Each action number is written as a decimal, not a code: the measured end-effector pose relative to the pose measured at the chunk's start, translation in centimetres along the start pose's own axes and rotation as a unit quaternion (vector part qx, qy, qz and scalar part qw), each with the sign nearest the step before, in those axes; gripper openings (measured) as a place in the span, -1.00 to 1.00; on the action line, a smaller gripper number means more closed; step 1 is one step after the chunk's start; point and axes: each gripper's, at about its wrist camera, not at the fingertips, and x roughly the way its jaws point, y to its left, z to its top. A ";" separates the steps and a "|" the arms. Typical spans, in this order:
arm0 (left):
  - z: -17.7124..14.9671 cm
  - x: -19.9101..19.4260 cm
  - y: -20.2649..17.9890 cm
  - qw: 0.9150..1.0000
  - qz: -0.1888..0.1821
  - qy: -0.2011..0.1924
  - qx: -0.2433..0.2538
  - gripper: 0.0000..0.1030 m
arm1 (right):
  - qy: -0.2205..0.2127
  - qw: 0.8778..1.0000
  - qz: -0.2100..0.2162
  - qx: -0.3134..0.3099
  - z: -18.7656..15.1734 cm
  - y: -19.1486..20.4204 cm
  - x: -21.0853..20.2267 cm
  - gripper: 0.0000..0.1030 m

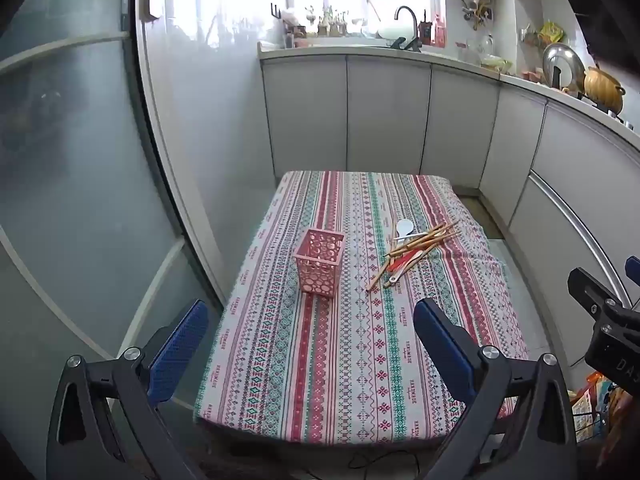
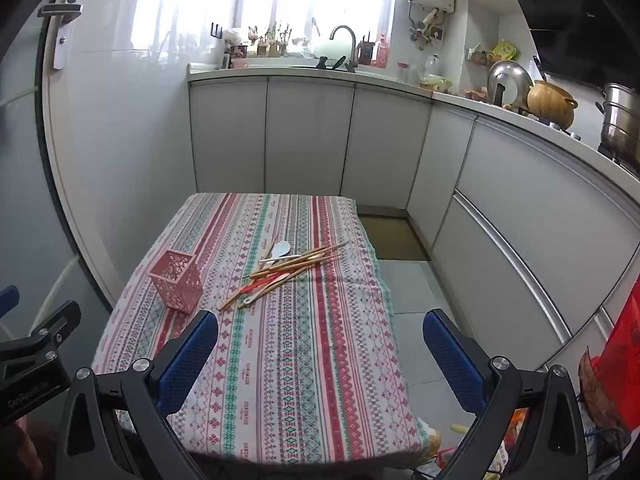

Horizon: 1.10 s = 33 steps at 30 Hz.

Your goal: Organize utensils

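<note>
A pink perforated utensil holder [image 1: 319, 265] stands upright and empty on the striped tablecloth [image 1: 352, 352]. To its right lies a pile of utensils [image 1: 416, 250]: several wooden chopsticks, a white spoon [image 1: 405, 227] and a red-handled piece. The right wrist view shows the holder [image 2: 177, 281] and the pile [image 2: 286, 268] too, with the spoon [image 2: 280, 249] at the pile's far end. My left gripper [image 1: 311, 322] is open and empty above the table's near end. My right gripper [image 2: 320, 330] is open and empty, right of the left one.
The table [image 2: 280, 380] stands in a narrow kitchen. White cabinets [image 2: 308, 136] with a sink and counter clutter run along the back and right. A glass door [image 1: 80, 160] is at the left. Bags [image 2: 616, 368] sit on the floor at the right.
</note>
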 end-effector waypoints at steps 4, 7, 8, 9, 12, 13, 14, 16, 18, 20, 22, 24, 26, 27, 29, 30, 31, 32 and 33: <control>0.0 0.5 0.2 1.000 0.002 0.007 -0.004 1.00 | 0.007 1.000 0.002 -0.002 -0.3 -0.5 0.2 1.00; 0.8 1.2 0.5 1.000 -0.001 0.012 -0.007 1.00 | 0.012 1.000 -0.005 -0.013 0.0 -0.2 0.0 1.00; 0.9 1.4 0.5 1.000 0.000 0.013 -0.006 1.00 | 0.014 1.000 -0.007 -0.015 0.0 -0.3 0.2 1.00; 1.2 1.2 1.3 1.000 -0.004 0.011 -0.008 1.00 | 0.013 1.000 -0.008 -0.014 0.0 -0.1 0.2 1.00; 1.0 0.6 0.9 1.000 0.001 0.004 -0.002 1.00 | 0.012 1.000 -0.005 -0.009 0.1 0.1 0.2 1.00; 0.7 0.6 0.7 1.000 0.001 0.002 -0.003 1.00 | 0.010 1.000 -0.002 -0.004 0.0 -0.2 0.2 1.00; 0.6 0.6 0.7 1.000 0.002 0.002 -0.003 1.00 | 0.008 1.000 0.000 0.001 -0.1 -0.7 0.2 1.00; 0.1 0.4 0.4 1.000 0.002 -0.002 0.000 1.00 | 0.007 1.000 0.001 0.003 -0.1 -0.8 0.1 1.00; 0.1 0.4 0.3 1.000 0.003 -0.003 0.002 1.00 | 0.006 1.000 0.001 0.004 -0.1 -0.8 0.1 1.00; 0.1 0.4 0.2 1.000 0.003 -0.005 0.003 1.00 | 0.005 1.000 0.001 0.004 0.0 -0.8 0.0 1.00; 0.1 0.2 0.0 1.000 0.002 -0.006 0.005 1.00 | 0.005 1.000 0.002 0.005 0.0 -0.8 0.1 1.00; 0.1 0.2 -0.1 1.000 0.002 -0.006 0.005 1.00 | 0.005 1.000 0.001 0.005 0.0 -0.7 0.1 1.00; 0.0 0.1 -0.2 1.000 0.001 -0.006 0.006 1.00 | 0.006 1.000 0.001 0.005 0.0 -0.7 0.0 1.00; 0.1 0.1 -0.3 1.000 0.001 -0.006 0.007 1.00 | 0.006 1.000 0.001 0.005 0.0 -0.8 0.0 1.00; 0.1 0.0 -0.2 1.000 0.001 -0.006 0.007 1.00 | 0.005 1.000 0.001 0.005 0.0 -0.8 0.0 1.00; 0.1 0.0 -0.3 1.000 0.001 -0.006 0.007 1.00 | 0.005 1.000 0.002 0.005 0.0 -0.9 0.0 1.00; 0.1 0.0 -0.3 1.000 0.001 -0.006 0.007 1.00 | 0.005 1.000 0.002 0.005 0.0 -0.8 0.0 1.00; 0.2 0.0 -0.2 1.000 0.000 -0.005 0.007 1.00 | 0.005 1.000 0.002 0.005 0.0 -0.8 0.0 1.00; 0.2 -0.1 -0.2 1.000 0.000 -0.005 0.007 1.00 | 0.005 1.000 0.002 0.005 0.0 -0.8 0.0 1.00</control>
